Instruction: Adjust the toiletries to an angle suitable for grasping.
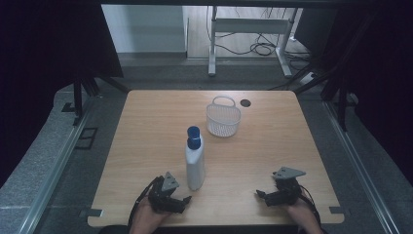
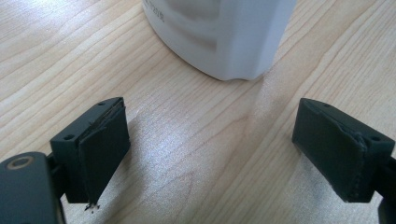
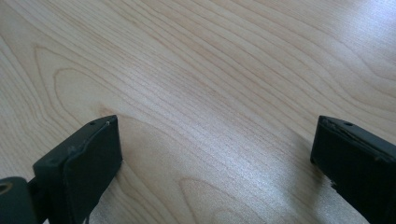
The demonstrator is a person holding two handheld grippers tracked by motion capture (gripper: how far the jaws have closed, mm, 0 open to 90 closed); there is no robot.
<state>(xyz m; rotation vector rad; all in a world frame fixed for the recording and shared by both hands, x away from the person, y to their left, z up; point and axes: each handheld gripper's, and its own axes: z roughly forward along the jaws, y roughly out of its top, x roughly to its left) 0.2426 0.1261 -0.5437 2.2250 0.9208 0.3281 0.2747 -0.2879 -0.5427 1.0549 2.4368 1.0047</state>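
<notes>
A white bottle [image 1: 195, 163] with a blue cap stands upright near the front middle of the wooden table [image 1: 146, 126]. My left gripper [image 1: 184, 201] rests low at the front left, just left of the bottle's base, its jaws wide apart and empty. In the left gripper view the bottle's base [image 2: 219, 37] stands a short way ahead of my open left gripper [image 2: 212, 149], apart from both pads. My right gripper [image 1: 260, 196] sits at the front right, held by a hand. In the right gripper view the right gripper [image 3: 212, 163] is open over bare wood.
A white mesh basket [image 1: 223, 119] with a handle stands behind the bottle, toward the back middle. A dark round hole [image 1: 245, 103] sits in the tabletop near the far edge. Beyond the table are a white frame and cables on the floor.
</notes>
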